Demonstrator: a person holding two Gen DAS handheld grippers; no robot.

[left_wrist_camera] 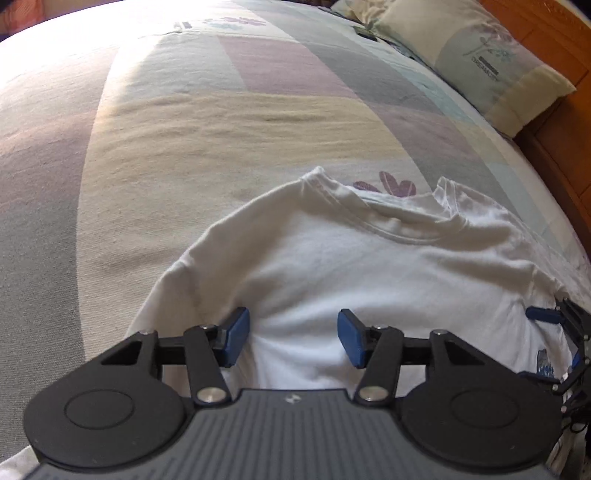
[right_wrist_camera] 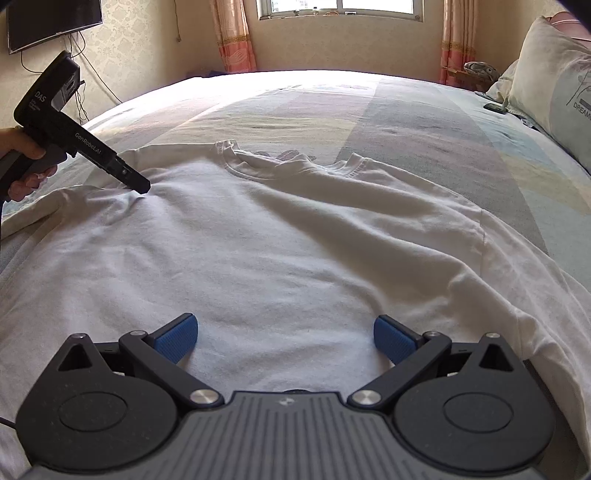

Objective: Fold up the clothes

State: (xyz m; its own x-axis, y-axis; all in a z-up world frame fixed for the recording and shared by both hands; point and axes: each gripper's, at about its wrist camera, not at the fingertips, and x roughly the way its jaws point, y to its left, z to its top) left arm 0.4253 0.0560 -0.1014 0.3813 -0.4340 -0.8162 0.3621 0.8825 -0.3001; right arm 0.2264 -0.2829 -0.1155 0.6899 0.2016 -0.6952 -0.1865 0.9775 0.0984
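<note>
While both grippers hover low, fingers spread — left gripper [left_wrist_camera: 293,338], right gripper [right_wrist_camera: 286,338] — the white T-shirt [right_wrist_camera: 277,236] lies flat.

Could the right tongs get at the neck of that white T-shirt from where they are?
Probably yes. The right tongs stand open over the lower part of the white T-shirt, and only flat, wrinkled cloth lies between them and the collar. The left tongs sit off by the shoulder, out of that path.

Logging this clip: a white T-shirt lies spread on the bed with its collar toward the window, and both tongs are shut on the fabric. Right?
Not quite. Both tongs are open: the left tongs and right tongs show their blue pads wide apart over the T-shirt in each wrist view. The rest holds: it lies spread on the bed, collar toward the window.
</note>
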